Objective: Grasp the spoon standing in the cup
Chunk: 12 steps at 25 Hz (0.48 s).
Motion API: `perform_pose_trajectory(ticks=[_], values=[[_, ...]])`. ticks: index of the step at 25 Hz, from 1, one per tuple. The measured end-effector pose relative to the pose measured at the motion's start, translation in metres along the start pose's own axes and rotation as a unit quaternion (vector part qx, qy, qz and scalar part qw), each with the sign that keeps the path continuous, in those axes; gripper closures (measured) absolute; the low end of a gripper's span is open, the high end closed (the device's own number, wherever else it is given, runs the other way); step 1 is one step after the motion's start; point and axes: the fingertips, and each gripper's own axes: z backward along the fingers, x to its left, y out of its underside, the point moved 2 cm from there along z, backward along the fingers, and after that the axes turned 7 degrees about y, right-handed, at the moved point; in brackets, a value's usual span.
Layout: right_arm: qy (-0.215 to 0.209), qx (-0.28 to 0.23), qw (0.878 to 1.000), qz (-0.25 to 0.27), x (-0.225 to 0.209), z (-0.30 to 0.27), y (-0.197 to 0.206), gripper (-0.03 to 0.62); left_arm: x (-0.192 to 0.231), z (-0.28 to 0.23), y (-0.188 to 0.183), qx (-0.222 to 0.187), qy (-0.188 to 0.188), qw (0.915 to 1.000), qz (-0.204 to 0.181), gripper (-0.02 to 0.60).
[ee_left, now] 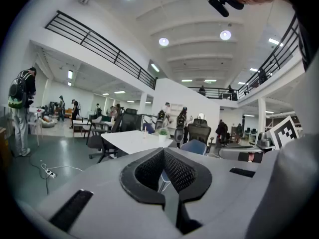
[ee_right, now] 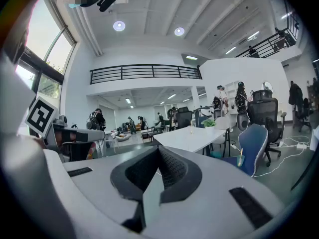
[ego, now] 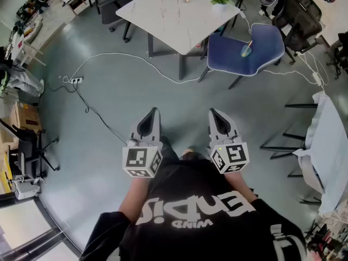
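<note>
1. Head view: cup (ego: 246, 51), teal, on the seat of the blue chair (ego: 225, 52), just right of the white table (ego: 168, 10). Well ahead of both grippers, off to the right.
2. Spoon (ego: 250, 42) standing in the cup, a thin pale handle leaning above the rim. Too small to tell the material.
3. Handling, as a guess: light, stiff and slim, with a smooth handle likely to slip or swivel in a loose pinch. Cup probably light too, and easy to tip on a padded seat.
4. Best hold: on the bare handle above the rim, pads across its flat sides, clear of the cup wall. Lift along the lean.
5. Left gripper (ego: 154, 112): jaws closed tip to tip, nothing between them.
6. Right gripper (ego: 213, 112): jaws pressed together, likewise empty.
7. Pose: both held side by side in front of the torso, marker cubes toward the body, noses forward and slightly down, over bare floor.
8. Approach not begun. Jaws need opening before any reach.
</note>
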Motion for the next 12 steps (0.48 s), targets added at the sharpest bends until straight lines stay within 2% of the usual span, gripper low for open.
perform_pose_trajectory(ticks=[12], values=[[0.018,0.003,1.000,-0.020,-0.005,-0.012,0.007,0.582,0.010,-0.016,0.002,0.008,0.010,0.9999,0.007,0.568]])
